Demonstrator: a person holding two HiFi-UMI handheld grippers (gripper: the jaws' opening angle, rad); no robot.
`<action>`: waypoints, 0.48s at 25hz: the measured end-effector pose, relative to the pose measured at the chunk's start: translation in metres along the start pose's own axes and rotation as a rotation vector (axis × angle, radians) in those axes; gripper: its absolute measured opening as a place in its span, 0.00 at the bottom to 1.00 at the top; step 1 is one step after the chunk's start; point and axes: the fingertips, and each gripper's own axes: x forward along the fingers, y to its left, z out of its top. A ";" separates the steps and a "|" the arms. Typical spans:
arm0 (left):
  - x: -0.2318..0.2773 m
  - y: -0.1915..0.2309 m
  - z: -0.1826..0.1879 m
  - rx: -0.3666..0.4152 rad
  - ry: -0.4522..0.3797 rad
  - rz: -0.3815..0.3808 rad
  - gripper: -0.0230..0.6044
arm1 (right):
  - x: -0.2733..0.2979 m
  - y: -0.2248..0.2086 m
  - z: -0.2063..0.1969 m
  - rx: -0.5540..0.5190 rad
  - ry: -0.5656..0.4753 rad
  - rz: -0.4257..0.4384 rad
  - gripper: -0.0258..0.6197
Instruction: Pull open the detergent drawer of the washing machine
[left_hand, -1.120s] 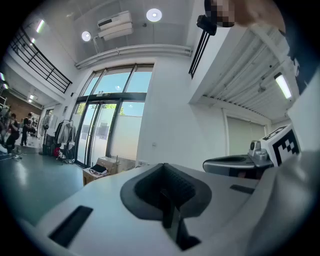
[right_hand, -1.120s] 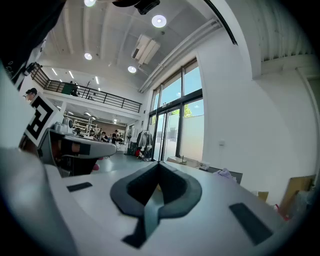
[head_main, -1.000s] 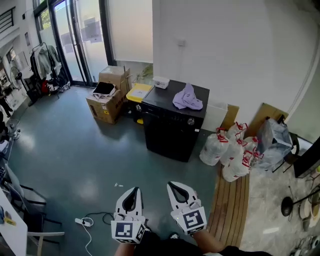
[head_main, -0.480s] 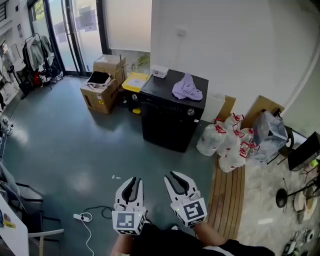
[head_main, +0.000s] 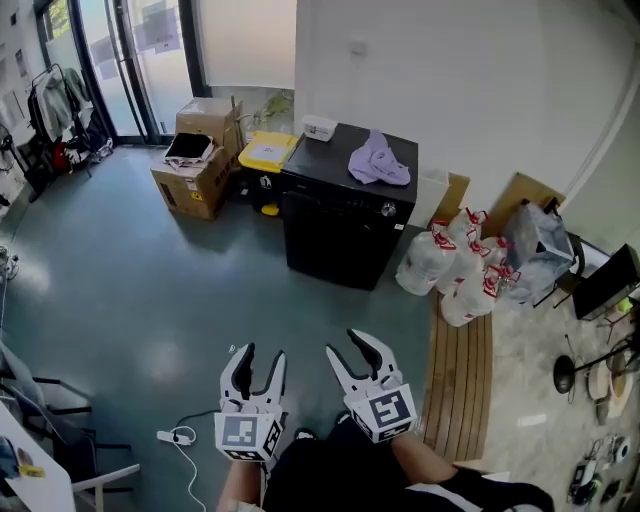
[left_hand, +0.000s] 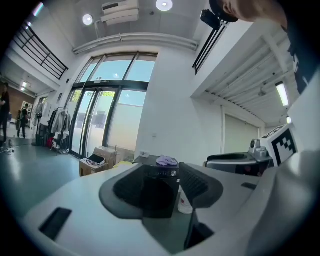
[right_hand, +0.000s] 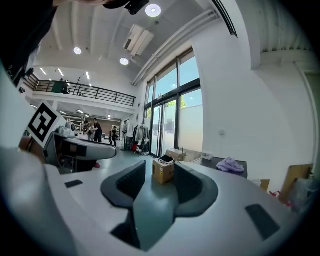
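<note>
Low in the frame, the left gripper and right gripper are opening, both empty; the washing machine is standing well apart, upper centre.

Black washing machine, lilac cloth, yellow bin lid, grey-green floor, brown cardboard box

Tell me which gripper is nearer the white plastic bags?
Right. The right gripper is below-left of the bags; the left gripper is farther left. Both are opening, with nothing between their jaws.

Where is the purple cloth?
In the head view the purple cloth lies on top of the black machine, toward its right side, near the white wall.
</note>
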 end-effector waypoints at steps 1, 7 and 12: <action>0.001 0.004 -0.002 -0.007 0.004 -0.001 0.37 | 0.005 0.001 -0.001 0.001 0.005 0.002 0.32; 0.023 0.032 -0.014 -0.023 0.025 0.008 0.37 | 0.040 -0.001 -0.012 0.002 0.040 0.028 0.39; 0.053 0.066 -0.016 -0.034 0.040 0.044 0.39 | 0.079 -0.017 -0.024 0.018 0.063 0.046 0.44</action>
